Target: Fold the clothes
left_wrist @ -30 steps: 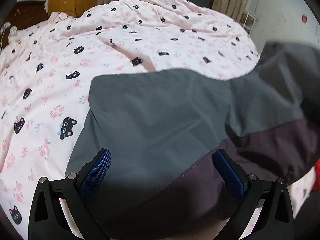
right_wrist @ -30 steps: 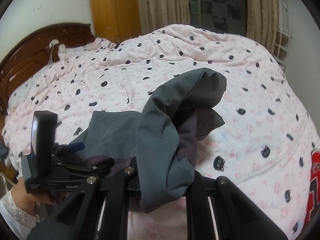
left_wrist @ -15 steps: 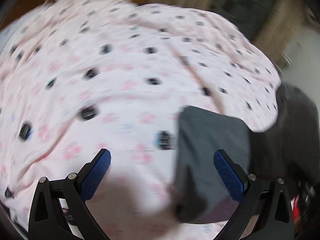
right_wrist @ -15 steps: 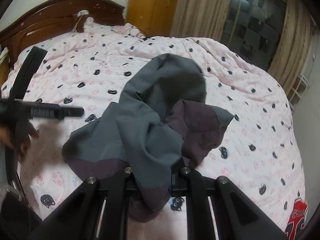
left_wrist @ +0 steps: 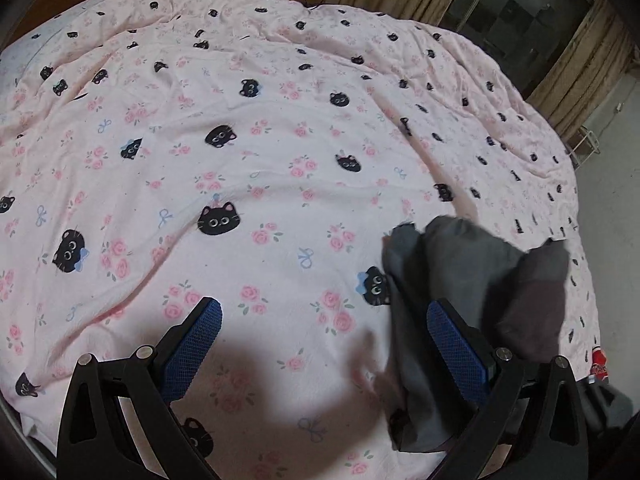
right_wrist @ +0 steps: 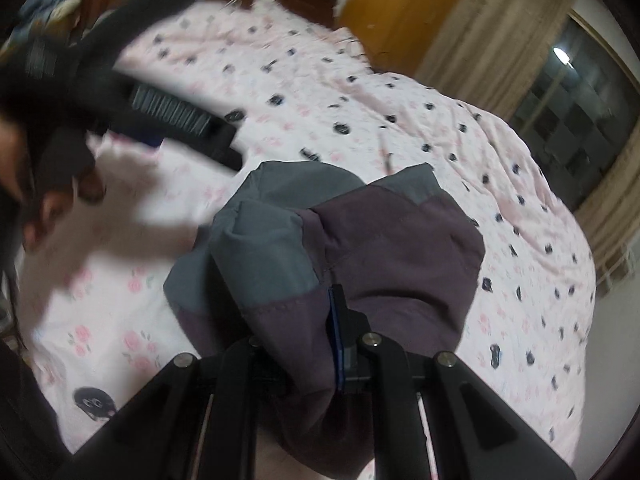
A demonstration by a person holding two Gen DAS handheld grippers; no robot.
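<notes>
- Across the left wrist view spreads a pink quilt printed with black cat faces and roses point(left_wrist: 256, 184), rumpled into soft ridges, with wide bare cloth on all sides.
- At the quilt's near right edge, a crumpled grey and dark purple fabric garment point(left_wrist: 460, 272) is bunched upright.
- Over the quilt's near edge the left gripper point(left_wrist: 320, 344) has its blue-padded jaws spread wide, holding nothing; the garment's edge lies just behind the right pad.
- From the right wrist view, the right gripper point(right_wrist: 316, 344) has its jaws pressed together on the garment point(right_wrist: 360, 248), pinching the purple hem; folds drape over them above the quilt point(right_wrist: 400, 100).
- Left of the garment, the left gripper point(right_wrist: 176, 116) is blurred.
</notes>
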